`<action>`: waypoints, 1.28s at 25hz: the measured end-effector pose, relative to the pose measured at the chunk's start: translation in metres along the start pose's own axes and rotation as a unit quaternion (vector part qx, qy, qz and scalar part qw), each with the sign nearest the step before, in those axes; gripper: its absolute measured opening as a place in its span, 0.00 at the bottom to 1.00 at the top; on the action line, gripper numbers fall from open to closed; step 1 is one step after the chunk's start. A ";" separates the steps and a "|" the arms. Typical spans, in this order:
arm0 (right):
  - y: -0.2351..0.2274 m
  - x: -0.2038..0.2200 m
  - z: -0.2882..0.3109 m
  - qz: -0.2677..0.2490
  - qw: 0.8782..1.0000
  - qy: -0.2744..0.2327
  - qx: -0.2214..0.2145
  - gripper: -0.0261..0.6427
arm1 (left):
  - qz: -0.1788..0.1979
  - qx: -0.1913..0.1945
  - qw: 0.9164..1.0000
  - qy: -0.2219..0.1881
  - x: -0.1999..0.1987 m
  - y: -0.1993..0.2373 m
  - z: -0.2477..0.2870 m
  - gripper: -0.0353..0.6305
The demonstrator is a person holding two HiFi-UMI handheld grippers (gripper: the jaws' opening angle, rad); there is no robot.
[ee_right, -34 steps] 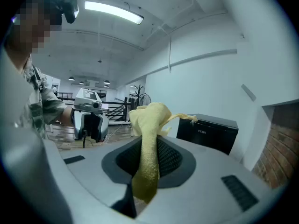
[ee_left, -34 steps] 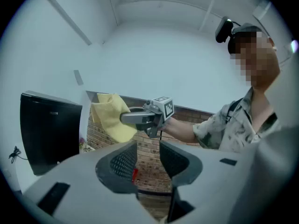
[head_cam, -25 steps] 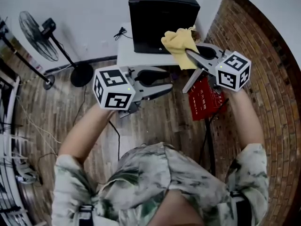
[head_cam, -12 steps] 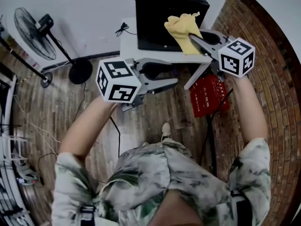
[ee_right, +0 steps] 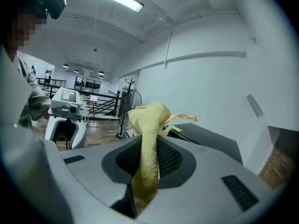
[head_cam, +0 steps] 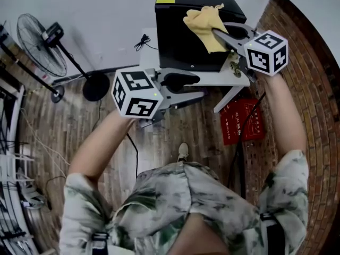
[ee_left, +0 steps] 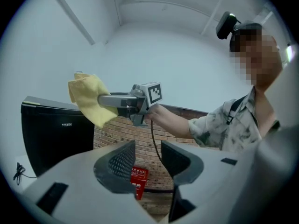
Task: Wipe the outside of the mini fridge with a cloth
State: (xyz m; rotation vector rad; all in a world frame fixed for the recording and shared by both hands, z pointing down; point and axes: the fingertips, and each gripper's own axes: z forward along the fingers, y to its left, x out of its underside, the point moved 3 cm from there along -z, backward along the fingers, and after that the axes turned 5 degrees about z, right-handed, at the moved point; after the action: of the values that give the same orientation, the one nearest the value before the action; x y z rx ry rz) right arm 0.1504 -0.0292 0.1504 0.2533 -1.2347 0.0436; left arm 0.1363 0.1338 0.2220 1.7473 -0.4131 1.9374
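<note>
Wide open and empty, the left claw (head_cam: 201,87) hangs in the air near the front edge of the small white table (head_cam: 150,54). Further out, the right claw (head_cam: 217,34) is squeezed tight on the yellow cloth (head_cam: 203,21), up by the top of the black mini fridge (head_cam: 183,47). I cannot tell if the cloth touches it. That fridge sits on the table by the white wall.
</note>
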 end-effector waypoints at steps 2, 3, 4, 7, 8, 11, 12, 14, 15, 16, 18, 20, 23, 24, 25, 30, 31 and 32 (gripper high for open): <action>-0.025 -0.009 0.013 -0.008 1.000 0.000 -0.003 0.17 | 0.003 -0.005 1.000 0.004 -0.007 0.020 0.008 0.30; -0.037 -0.014 0.020 -0.012 1.000 0.001 -0.004 0.17 | 0.003 -0.007 1.000 0.007 -0.011 0.031 0.013 0.30; -0.048 -0.019 0.026 -0.016 1.000 0.002 -0.005 0.17 | 0.004 -0.009 1.000 0.009 -0.015 0.040 0.017 0.30; -0.079 -0.035 0.045 -0.033 0.999 0.012 -0.011 0.17 | 0.007 -0.013 1.000 0.007 -0.030 0.067 0.028 0.30; -0.090 -0.039 0.053 -0.037 0.999 0.017 -0.014 0.17 | 0.007 -0.014 1.000 0.004 -0.034 0.077 0.032 0.30; -0.122 -0.045 0.076 -0.052 0.998 0.032 -0.024 0.17 | 0.004 -0.018 1.000 -0.002 -0.041 0.108 0.047 0.30; -0.132 -0.047 0.082 -0.058 0.997 0.036 -0.026 0.17 | 0.004 -0.018 1.000 -0.002 -0.043 0.117 0.053 0.30; -0.152 -0.050 0.093 -0.061 0.997 0.042 -0.026 0.17 | 0.007 -0.017 1.000 0.000 -0.045 0.133 0.066 0.30; -0.160 -0.050 0.099 -0.061 0.997 0.045 -0.026 0.17 | 0.008 -0.016 1.000 0.000 -0.046 0.139 0.072 0.30; -0.166 -0.051 0.105 -0.064 0.996 0.050 -0.025 0.17 | 0.008 -0.016 1.000 -0.001 -0.047 0.145 0.077 0.30; -0.175 -0.055 0.121 -0.070 0.996 0.057 -0.026 0.17 | 0.009 -0.015 1.000 -0.004 -0.047 0.157 0.084 0.30; -0.178 -0.058 0.138 -0.073 0.995 0.062 -0.031 0.17 | 0.008 -0.012 1.000 -0.005 -0.047 0.166 0.088 0.30; -0.175 -0.062 0.168 -0.083 0.993 0.072 -0.039 0.17 | 0.011 -0.003 1.000 -0.004 -0.048 0.181 0.089 0.30; -0.172 -0.065 0.179 -0.087 0.992 0.074 -0.043 0.17 | 0.013 0.000 1.000 -0.004 -0.049 0.186 0.088 0.30; -0.169 -0.067 0.190 -0.091 0.992 0.077 -0.047 0.17 | 0.015 0.003 1.000 -0.006 -0.050 0.191 0.085 0.30; -0.163 -0.063 0.239 -0.095 0.988 0.109 -0.057 0.17 | 0.018 0.029 0.999 -0.007 -0.053 0.211 0.069 0.30; -0.165 -0.062 0.247 -0.097 0.987 0.115 -0.055 0.17 | 0.018 0.032 0.999 -0.007 -0.053 0.215 0.064 0.30; -0.168 -0.061 0.254 -0.099 0.986 0.121 -0.051 0.17 | 0.019 0.034 0.999 -0.007 -0.054 0.220 0.061 0.30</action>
State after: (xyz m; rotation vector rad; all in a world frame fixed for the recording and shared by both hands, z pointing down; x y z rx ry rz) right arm -0.0775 -0.2409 0.1425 0.2712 -0.9622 -0.1561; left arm 0.0699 -0.0899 0.1988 1.8094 -0.3913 1.9882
